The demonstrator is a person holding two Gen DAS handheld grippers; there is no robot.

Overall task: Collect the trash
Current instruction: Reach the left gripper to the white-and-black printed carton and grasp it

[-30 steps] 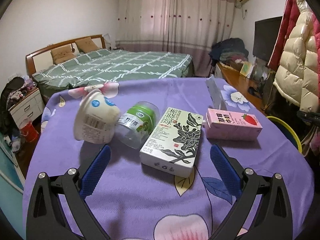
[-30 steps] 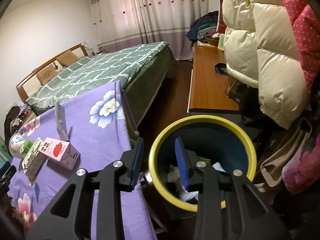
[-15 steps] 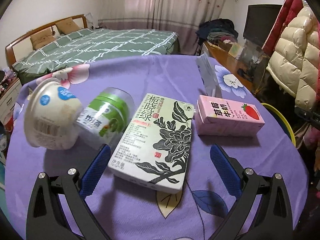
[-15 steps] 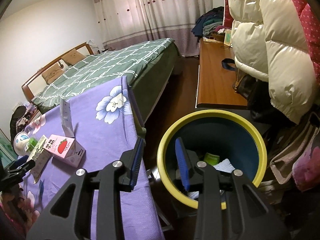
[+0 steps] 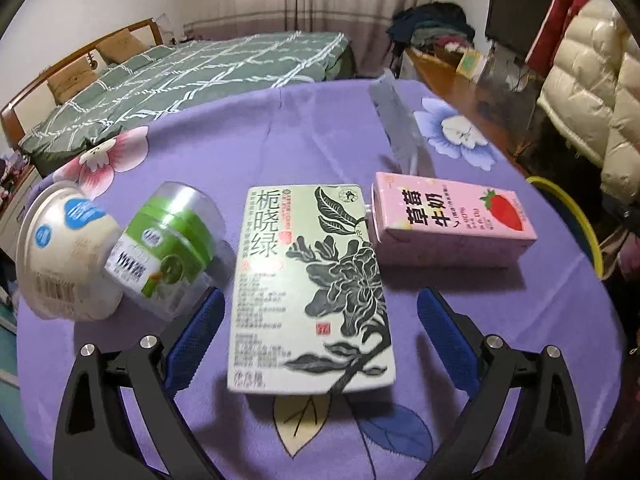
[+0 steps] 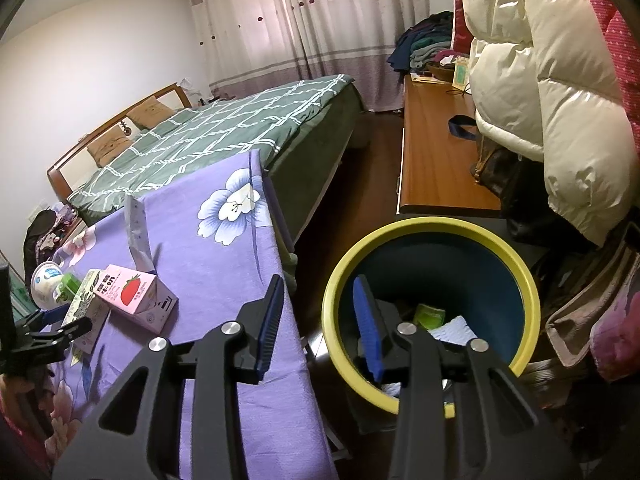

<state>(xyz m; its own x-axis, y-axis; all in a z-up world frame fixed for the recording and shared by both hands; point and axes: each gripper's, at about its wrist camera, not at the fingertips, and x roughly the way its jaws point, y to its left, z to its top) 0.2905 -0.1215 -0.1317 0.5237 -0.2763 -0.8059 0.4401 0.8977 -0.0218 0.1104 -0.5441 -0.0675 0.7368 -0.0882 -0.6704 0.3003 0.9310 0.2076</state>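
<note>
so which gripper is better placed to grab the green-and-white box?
Left. The left gripper already straddles the green-and-white box, jaws closing with a finger on each side, not yet touching. The right gripper hangs empty over the bin, jaws opening, off the table.

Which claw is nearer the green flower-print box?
Left. The left claw straddles the box, jaws closing, pads not yet touching. The right claw is off past the table edge, by the bin, jaws opening, empty.

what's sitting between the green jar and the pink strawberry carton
The green-and-white box, lying flat between the green jar and pink carton; left wrist view.
</note>
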